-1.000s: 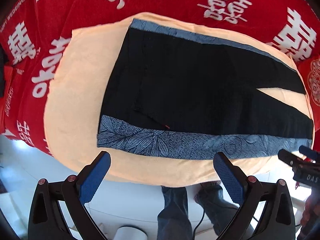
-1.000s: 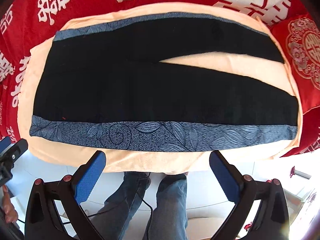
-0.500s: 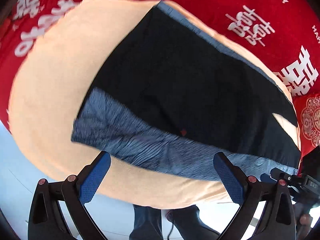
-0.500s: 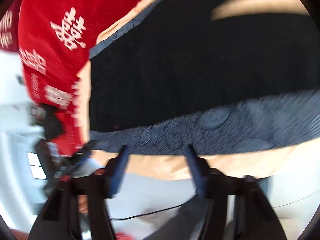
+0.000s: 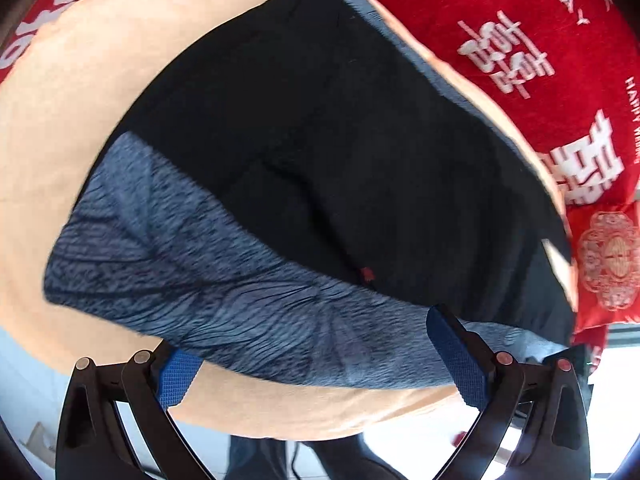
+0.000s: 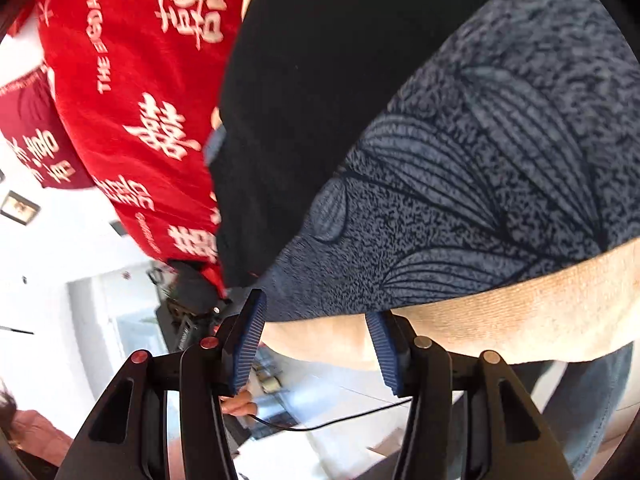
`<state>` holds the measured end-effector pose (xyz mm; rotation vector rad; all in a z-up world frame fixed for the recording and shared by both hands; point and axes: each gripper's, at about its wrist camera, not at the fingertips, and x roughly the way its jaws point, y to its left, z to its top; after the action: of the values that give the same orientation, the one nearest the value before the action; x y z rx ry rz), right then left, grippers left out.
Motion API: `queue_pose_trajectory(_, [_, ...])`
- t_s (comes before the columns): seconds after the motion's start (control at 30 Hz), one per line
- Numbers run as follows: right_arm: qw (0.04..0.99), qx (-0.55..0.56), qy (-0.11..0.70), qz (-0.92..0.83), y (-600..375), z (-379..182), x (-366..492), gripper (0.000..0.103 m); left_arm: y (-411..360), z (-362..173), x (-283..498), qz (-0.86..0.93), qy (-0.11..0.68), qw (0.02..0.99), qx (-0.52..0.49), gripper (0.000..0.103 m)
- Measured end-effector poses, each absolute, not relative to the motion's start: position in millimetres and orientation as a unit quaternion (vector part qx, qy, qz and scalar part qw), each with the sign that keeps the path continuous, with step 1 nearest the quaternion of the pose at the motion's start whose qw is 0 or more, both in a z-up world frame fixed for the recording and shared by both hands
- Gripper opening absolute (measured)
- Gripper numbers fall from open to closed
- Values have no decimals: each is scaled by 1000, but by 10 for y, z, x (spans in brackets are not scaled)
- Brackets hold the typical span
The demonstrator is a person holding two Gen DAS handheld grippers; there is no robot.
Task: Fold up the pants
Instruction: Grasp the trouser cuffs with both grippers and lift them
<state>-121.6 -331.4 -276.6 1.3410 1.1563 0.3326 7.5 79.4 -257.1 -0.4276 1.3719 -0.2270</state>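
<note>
Black pants (image 5: 320,140) with a blue-grey leaf-patterned side stripe (image 5: 200,272) lie flat on a peach cloth (image 5: 80,100). My left gripper (image 5: 316,356) is wide open at the near edge; its right finger lies over the stripe and its left pad (image 5: 176,376) sits at the cloth's rim. In the right wrist view the stripe (image 6: 500,160) and black fabric (image 6: 320,60) fill the frame. My right gripper (image 6: 316,332) is rolled, its jaws about half open. The stripe's near edge and the peach cloth (image 6: 520,312) lie just ahead of its tips, with nothing pinched.
Red bedding with white characters (image 5: 500,20) surrounds the peach cloth, and a red patterned cushion (image 5: 612,260) lies at the right. The person's jeans-clad legs (image 6: 592,400) stand at the near edge. A black cable (image 6: 340,420) hangs below, over white floor.
Both grippers have dropped close to the pants' near striped edge. The right gripper rolled sideways and its jaws narrowed from wide to about half. The left jaws stayed wide.
</note>
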Motion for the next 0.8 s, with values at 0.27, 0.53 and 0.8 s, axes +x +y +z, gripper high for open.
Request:
queue_pose_trajectory(0.27, [563, 696, 432, 106, -3483, -3000, -1345, 10, 796, -2391, 215, -86, 633, 748, -179, 47])
queue_pose_trajectory(0.53, [615, 639, 437, 153, -3633, -2202, -783, 7, 799, -1686, 582, -104, 602, 769, -191, 26])
queue_pose_trajectory(0.8, [661, 532, 485, 210, -4011, -1657, 728, 8, 394, -1320, 1782, -81, 543, 821, -155, 26])
